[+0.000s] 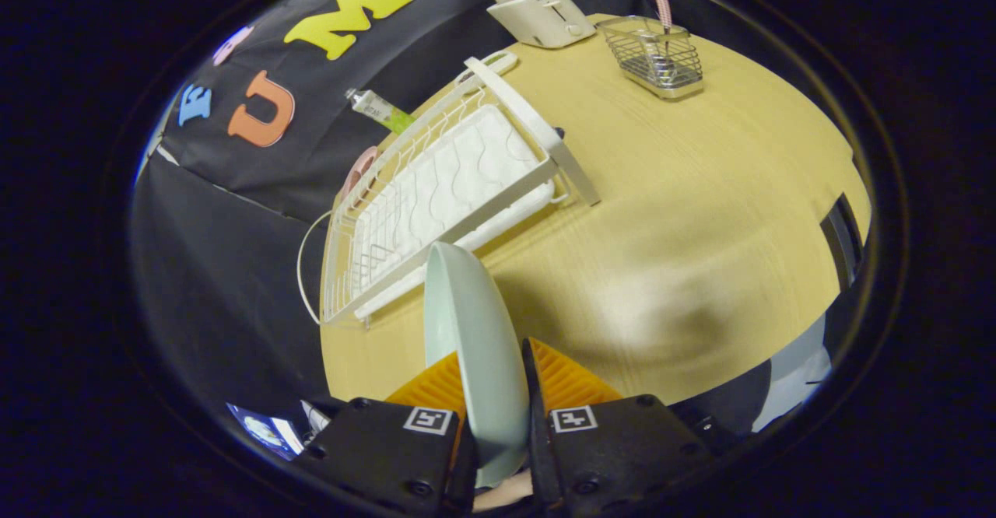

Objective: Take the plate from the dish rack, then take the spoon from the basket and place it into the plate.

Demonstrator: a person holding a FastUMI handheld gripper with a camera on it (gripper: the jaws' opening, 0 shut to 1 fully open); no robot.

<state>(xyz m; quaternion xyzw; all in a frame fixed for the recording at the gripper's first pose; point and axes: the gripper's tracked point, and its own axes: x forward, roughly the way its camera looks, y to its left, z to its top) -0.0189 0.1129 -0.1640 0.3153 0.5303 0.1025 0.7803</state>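
Note:
My gripper (pixel 494 362) is shut on the pale green plate (pixel 471 323), which stands on edge between the two orange fingers (pixel 564 378), held above the wooden table (pixel 685 215). The white wire dish rack (pixel 443 191) lies just beyond the plate, to the left, with nothing in its slots. Far off, near the table's back edge, stands the small wire basket (pixel 655 55). A spoon with a red-and-white striped handle (pixel 662 6) stands upright in it.
A white toaster (pixel 543 16) sits at the back of the table beside the basket. A green-and-white tube (pixel 379 109) lies behind the rack by the black cloth wall. Bare tabletop spreads to the right of the rack and ahead of the fingers.

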